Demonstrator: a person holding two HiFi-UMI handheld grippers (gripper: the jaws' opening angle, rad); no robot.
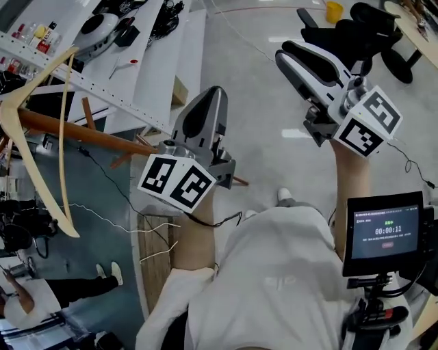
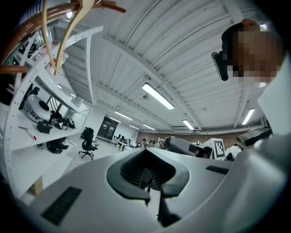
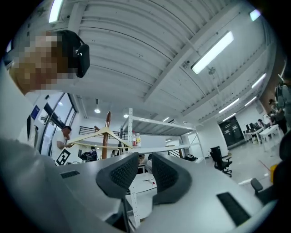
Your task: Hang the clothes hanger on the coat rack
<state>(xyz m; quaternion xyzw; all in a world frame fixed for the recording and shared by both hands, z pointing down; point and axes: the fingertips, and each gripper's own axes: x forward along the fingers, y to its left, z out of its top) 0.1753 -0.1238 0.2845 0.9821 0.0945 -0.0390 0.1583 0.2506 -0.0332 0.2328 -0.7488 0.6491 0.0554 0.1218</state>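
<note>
Hanger (image 1: 35,167) hangs on the coat rack (image 1: 89,135) at your left, your left claw (image 1: 211,96) is pinched shut and empty, your right claw (image 1: 291,58) is slightly parted and empty, both well clear, so hanging looks done, no grasp called for.

hanger (image 1: 40,181): pale cream wood, plain, no print. coat rack (image 1: 89,135): reddish-brown wood. left claw (image 1: 209,99): light grey shell, black ribbed pads. right claw (image 1: 284,53): whitish shell, black insides, same deal. left marker cube (image 1: 179,179) and right marker cube (image 1: 369,122): white faces, chunky black square pattern. shelf (image 1: 147,61): white. floor (image 1: 260,102): pale grey, bit shiny. shirt (image 1: 274,273): white. screen (image 1: 385,232): black frame, dark display, greenish-white digits. office chair (image 1: 369,27): black. small yellow thing (image 1: 333,11) at top edge.
</note>
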